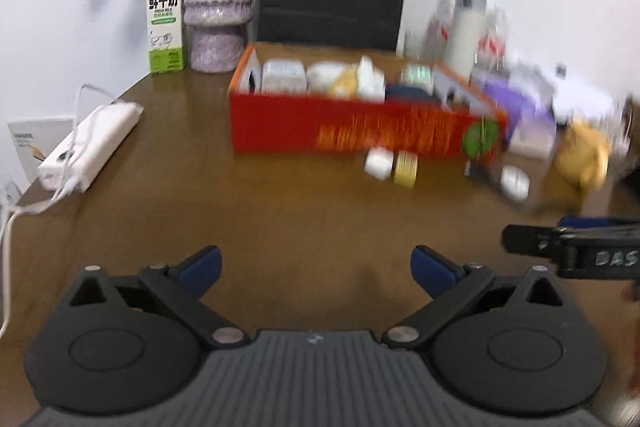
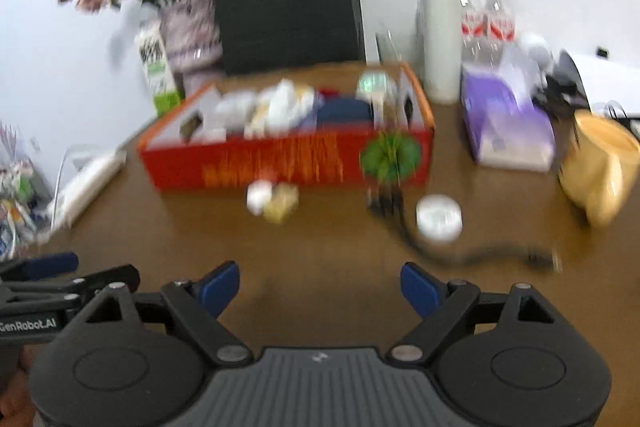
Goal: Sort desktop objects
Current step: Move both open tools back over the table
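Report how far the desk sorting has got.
Done: the red box already holds several items. In hand: nothing; the left gripper and right gripper are both open and empty. Left: a white piece, yellow tape roll, round white tin and black cable lie on the table.

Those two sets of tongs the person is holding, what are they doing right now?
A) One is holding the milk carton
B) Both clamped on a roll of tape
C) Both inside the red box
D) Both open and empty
D: the left tongs and right tongs both gape wide over bare table, gripping nothing.
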Tool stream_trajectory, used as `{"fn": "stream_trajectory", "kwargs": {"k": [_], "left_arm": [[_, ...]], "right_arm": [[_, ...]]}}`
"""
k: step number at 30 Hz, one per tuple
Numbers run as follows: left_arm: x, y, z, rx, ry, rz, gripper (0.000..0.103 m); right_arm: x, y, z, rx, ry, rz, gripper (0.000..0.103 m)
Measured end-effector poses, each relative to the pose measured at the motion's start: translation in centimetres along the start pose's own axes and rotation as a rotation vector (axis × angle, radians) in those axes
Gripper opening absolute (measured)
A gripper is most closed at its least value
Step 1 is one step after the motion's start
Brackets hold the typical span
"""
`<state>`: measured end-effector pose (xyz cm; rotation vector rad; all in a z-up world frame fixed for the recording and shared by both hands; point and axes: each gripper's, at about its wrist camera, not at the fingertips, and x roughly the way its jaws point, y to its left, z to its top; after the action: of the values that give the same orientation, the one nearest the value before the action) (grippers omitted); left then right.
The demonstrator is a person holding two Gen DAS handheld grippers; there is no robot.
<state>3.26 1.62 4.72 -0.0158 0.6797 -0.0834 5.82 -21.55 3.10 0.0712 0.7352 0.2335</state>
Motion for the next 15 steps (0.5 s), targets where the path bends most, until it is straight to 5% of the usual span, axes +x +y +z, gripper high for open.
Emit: {"fn": "stream_trajectory", "kwargs": {"k": [6,15], "left_arm": [[-1.7,0.5,-4.0,-0.003,0.022,-0.018,0.103],[-2.2,0.3,-5.6,0.030,0.014,0.003,0.103]], "right_arm": [[-2.6,1.8,-5.6,-0.092,-0.005,-0.011,0.093],[-4.2,2.4,-7.9,-0.095,-0.048,0.018,0.095]]}}
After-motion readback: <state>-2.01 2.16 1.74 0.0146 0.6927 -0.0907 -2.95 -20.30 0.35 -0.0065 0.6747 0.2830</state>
